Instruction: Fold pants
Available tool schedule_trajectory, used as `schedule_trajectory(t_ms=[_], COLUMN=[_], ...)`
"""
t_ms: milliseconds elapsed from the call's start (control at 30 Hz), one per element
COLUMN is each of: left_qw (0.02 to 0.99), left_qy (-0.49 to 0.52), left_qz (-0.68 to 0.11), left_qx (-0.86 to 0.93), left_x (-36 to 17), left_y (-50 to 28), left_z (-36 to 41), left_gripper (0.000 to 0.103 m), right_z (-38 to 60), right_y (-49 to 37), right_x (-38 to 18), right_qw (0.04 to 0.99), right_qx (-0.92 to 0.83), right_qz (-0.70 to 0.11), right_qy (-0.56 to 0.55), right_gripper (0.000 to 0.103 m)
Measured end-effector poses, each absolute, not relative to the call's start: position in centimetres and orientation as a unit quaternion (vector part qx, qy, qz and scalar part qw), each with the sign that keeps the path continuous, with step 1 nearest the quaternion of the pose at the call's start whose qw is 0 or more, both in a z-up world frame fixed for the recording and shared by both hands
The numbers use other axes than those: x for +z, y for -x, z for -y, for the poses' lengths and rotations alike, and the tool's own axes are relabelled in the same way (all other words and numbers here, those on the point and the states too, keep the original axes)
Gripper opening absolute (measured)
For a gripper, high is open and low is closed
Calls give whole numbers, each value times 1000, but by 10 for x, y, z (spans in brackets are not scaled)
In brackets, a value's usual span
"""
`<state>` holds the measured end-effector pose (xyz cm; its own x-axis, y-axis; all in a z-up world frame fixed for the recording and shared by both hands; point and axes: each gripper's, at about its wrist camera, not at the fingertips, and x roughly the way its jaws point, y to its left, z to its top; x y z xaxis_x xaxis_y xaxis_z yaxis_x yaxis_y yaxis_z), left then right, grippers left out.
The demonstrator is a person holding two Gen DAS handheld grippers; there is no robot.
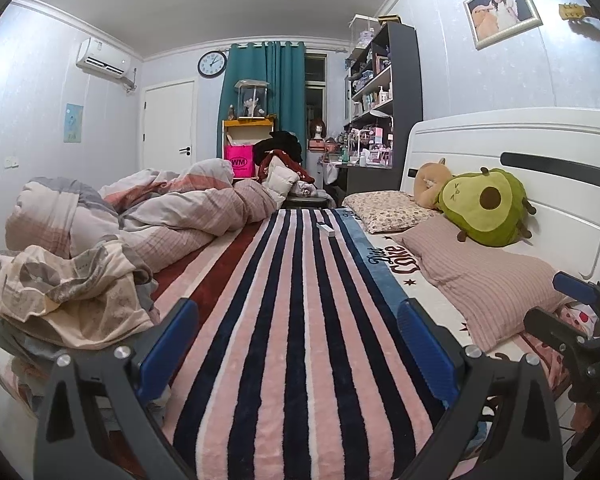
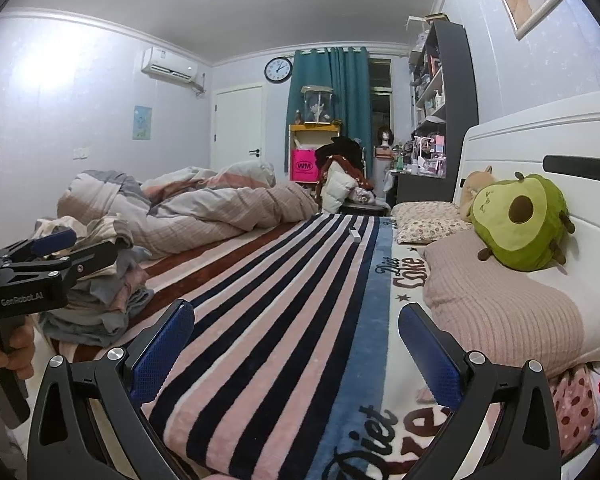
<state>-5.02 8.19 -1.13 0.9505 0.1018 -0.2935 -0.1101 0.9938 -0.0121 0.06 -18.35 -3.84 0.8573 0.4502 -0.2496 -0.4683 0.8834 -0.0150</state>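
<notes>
A heap of crumpled clothes (image 1: 68, 292) lies on the left side of the bed, cream patterned cloth on top of grey pieces; I cannot tell which piece is the pants. The same heap (image 2: 100, 300) shows in the right wrist view. My left gripper (image 1: 296, 312) is open above the striped blanket (image 1: 292, 320), with the heap just left of its left finger and nothing between the pads. My right gripper (image 2: 296, 314) is open too, over the blanket (image 2: 260, 320), holding nothing. The left gripper (image 2: 56, 252) appears at the left edge in front of the heap, held by a hand (image 2: 4, 344).
A bunched duvet (image 1: 140, 212) fills the far left of the bed. Pillows (image 1: 484, 280) and an avocado plush (image 1: 488, 208) lie along the white headboard (image 1: 540, 140) on the right. A small white object (image 1: 326, 229) rests far out on the blanket.
</notes>
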Motion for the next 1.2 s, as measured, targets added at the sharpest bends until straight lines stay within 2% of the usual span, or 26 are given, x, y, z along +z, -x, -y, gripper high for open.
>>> schedule_trajectory(t_ms=[1200], left_qw=[990], left_qy=[16], left_qz=[-136], left_qx=[45], left_x=[-13], left_y=[67], left_z=[-76], left_gripper=[99], right_z=[184], right_y=[27], right_x=[-31], right_qw=[970], right_qx=[213], right_qz=[-107], right_qy=[43], right_gripper=[102])
